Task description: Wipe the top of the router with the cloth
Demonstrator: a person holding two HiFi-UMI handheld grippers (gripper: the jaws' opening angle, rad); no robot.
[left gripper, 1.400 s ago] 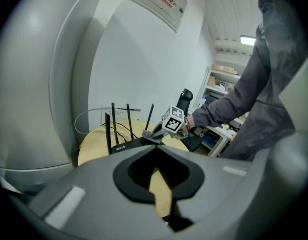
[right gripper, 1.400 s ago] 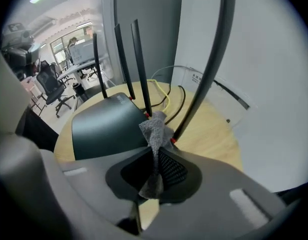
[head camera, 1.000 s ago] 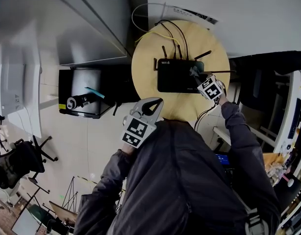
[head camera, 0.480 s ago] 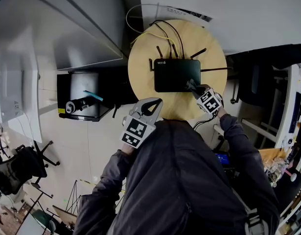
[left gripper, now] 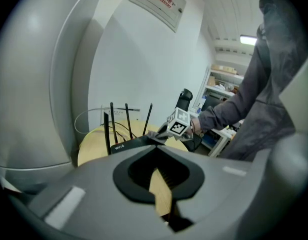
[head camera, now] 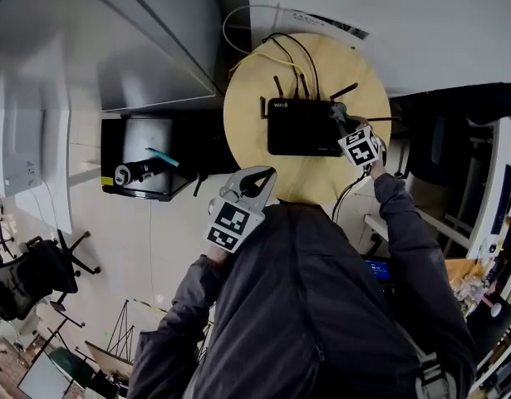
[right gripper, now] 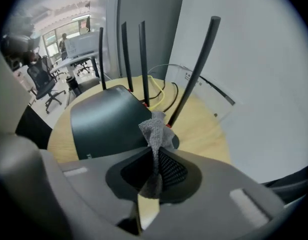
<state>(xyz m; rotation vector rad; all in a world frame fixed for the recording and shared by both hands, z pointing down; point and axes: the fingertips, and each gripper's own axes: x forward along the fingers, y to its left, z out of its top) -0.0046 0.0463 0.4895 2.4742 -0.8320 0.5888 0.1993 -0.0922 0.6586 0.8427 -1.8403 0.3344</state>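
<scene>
Head view overhead; gripper views low, close (router (head camera: 303, 127) shared).

Cloth (right gripper: 155, 129) perhaps touches router (head camera: 303, 127); contact hidden.

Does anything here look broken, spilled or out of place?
Nothing is broken or spilled. Only the router has antennas splayed at uneven angles, and loose cables tangle behind it on the table.

The router (head camera: 301, 127) bears white lettering "WiFi6".
</scene>
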